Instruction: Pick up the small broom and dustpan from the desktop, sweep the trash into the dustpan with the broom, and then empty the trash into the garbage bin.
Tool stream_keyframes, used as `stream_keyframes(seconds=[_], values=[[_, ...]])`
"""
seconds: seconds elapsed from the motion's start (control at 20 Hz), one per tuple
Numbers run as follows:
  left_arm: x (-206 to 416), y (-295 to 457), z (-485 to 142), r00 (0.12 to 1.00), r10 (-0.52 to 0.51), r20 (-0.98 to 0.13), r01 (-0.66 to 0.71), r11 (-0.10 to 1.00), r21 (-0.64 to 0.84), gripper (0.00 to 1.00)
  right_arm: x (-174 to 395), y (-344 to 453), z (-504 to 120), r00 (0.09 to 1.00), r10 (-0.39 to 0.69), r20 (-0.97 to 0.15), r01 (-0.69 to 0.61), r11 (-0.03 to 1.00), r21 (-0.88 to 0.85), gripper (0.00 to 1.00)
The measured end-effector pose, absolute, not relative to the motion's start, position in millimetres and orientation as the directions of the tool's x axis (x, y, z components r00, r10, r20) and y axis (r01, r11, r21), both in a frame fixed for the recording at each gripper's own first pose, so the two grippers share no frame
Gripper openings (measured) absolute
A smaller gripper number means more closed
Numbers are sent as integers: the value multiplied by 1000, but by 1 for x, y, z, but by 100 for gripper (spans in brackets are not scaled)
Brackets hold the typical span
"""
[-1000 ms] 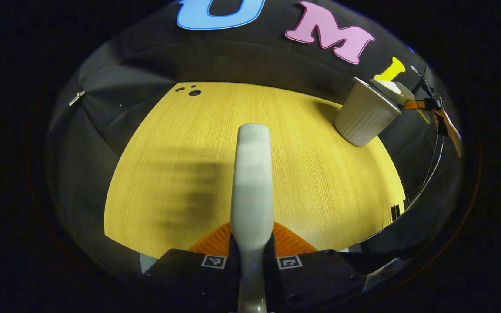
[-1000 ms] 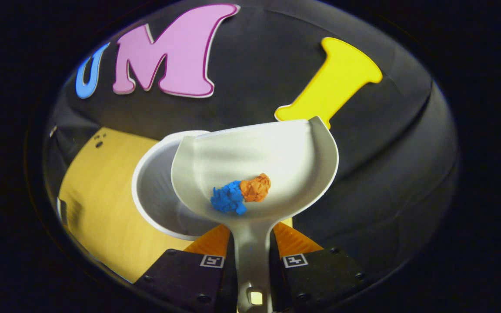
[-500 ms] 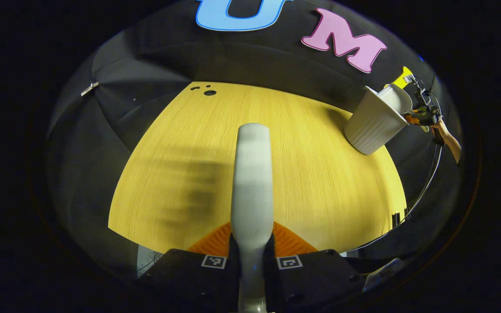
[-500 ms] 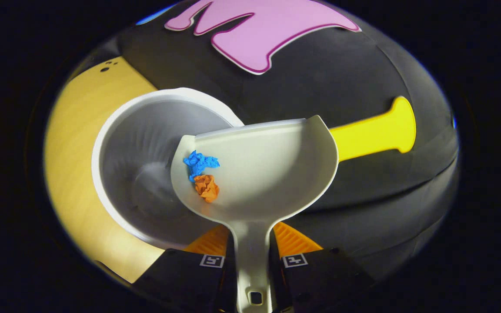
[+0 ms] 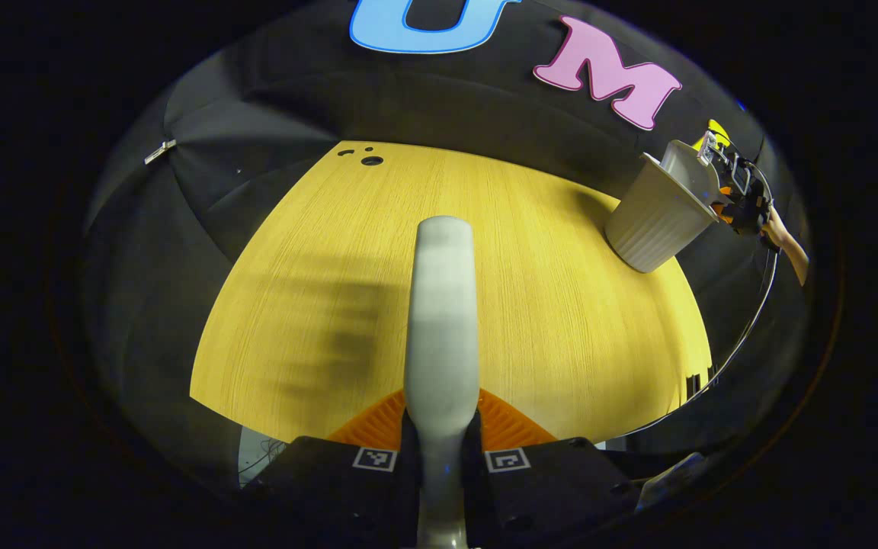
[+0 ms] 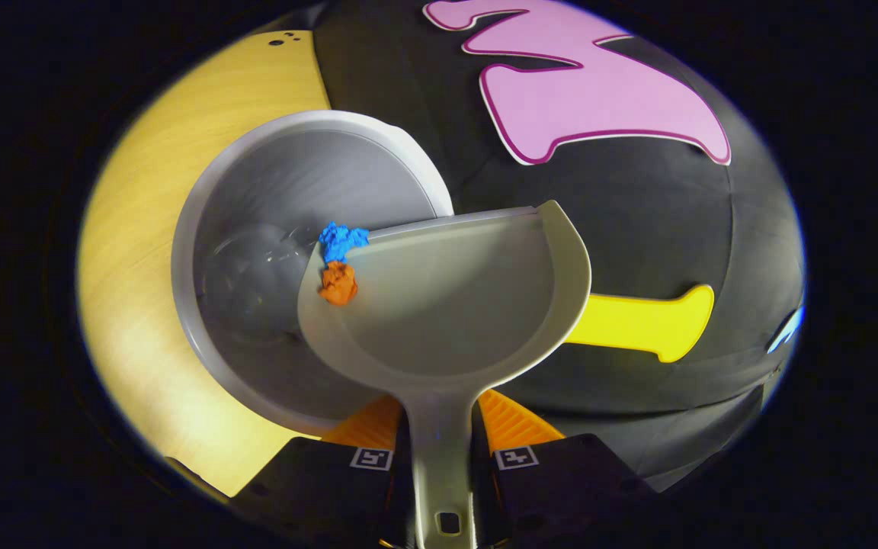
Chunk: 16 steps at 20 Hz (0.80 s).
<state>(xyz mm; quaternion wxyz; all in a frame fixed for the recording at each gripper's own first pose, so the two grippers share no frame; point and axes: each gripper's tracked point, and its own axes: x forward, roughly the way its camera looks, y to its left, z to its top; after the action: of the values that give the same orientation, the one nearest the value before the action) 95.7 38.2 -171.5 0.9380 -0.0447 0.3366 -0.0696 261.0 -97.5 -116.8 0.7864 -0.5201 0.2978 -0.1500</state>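
Observation:
In the right gripper view my right gripper (image 6: 443, 435) is shut on the grey dustpan's handle (image 6: 439, 450). The dustpan (image 6: 454, 305) is rolled to the left over the white garbage bin (image 6: 271, 191). A blue paper ball (image 6: 341, 238) and an orange one (image 6: 338, 284) lie at the pan's left rim, over the bin's mouth. In the left gripper view my left gripper (image 5: 440, 427) is shut on the grey broom handle (image 5: 443, 305), which points out over the wooden desktop (image 5: 546, 305). Far right there, the bin (image 5: 656, 213) stands with the dustpan (image 5: 687, 164) and the right gripper (image 5: 740, 198) above it.
The bin stands near the desktop's far right corner, close to the black cloth wall. Small dark holes (image 5: 370, 160) mark the far left corner of the desktop. A cable (image 5: 751, 320) hangs past the right edge. A hand (image 5: 786, 248) holds the right gripper.
The dustpan has rolled further left and moved over the bin. The two paper balls slid from the pan's middle to its left rim. The broom stayed nearly still.

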Motion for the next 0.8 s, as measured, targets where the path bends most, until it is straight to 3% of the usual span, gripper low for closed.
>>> stream_keyframes(seconds=[0.2,0.25,0.3,0.35,0.6,0.8], values=[[98,35,-166,770,-168,-615,120,986,-119,27,250,-131,-135,758,-560,-334,-114,390,-914,34],[101,33,-164,773,-172,-610,122,985,-123,28,255,-134,-138,756,-561,-337,-114,394,-912,29],[104,31,-161,779,-177,-601,124,984,-129,28,253,-129,-132,757,-560,-337,-98,413,-905,34],[105,30,-158,784,-179,-595,124,983,-132,28,251,-128,-125,757,-556,-342,-76,444,-893,30],[105,26,-150,802,-192,-566,128,980,-151,28,238,-120,-101,762,-499,-413,37,671,-741,34],[101,28,-144,814,-191,-548,115,979,-170,27,216,-102,-81,790,-445,-421,123,788,-603,34]])
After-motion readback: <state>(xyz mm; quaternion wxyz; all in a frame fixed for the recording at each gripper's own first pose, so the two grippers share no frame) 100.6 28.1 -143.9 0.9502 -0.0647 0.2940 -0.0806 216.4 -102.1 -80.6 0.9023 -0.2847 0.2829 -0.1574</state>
